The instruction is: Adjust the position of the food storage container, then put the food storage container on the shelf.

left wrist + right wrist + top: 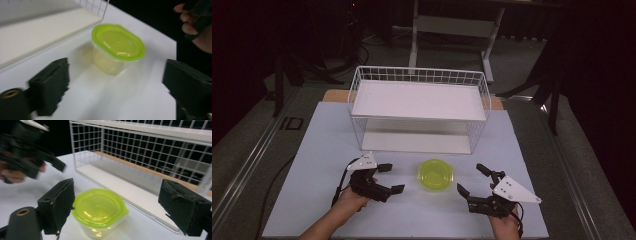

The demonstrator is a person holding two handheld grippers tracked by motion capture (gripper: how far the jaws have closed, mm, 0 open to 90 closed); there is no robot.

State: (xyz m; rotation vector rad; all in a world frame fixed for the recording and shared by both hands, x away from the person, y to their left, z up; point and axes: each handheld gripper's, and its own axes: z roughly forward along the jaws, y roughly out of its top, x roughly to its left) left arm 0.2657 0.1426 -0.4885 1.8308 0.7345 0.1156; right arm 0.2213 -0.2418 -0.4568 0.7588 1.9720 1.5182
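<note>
Black pads of the right gripper [120, 207] are seen spread wide, w/ the green-lidded container [99, 211] between them, untouched; left gripper [388, 177] is likewise spread, nothing held. Container is set near the table's [312, 150] front edge, approx. centre, before the wire rack [419, 107]. If closed off-centre, the tub could be tipped or pushed away.

Green-lidded clear tub [435, 174], upright, lid on

a white table [312, 200] carries a wire rack [419, 110] and, nearer, a green-lidded tub [435, 174].
</note>
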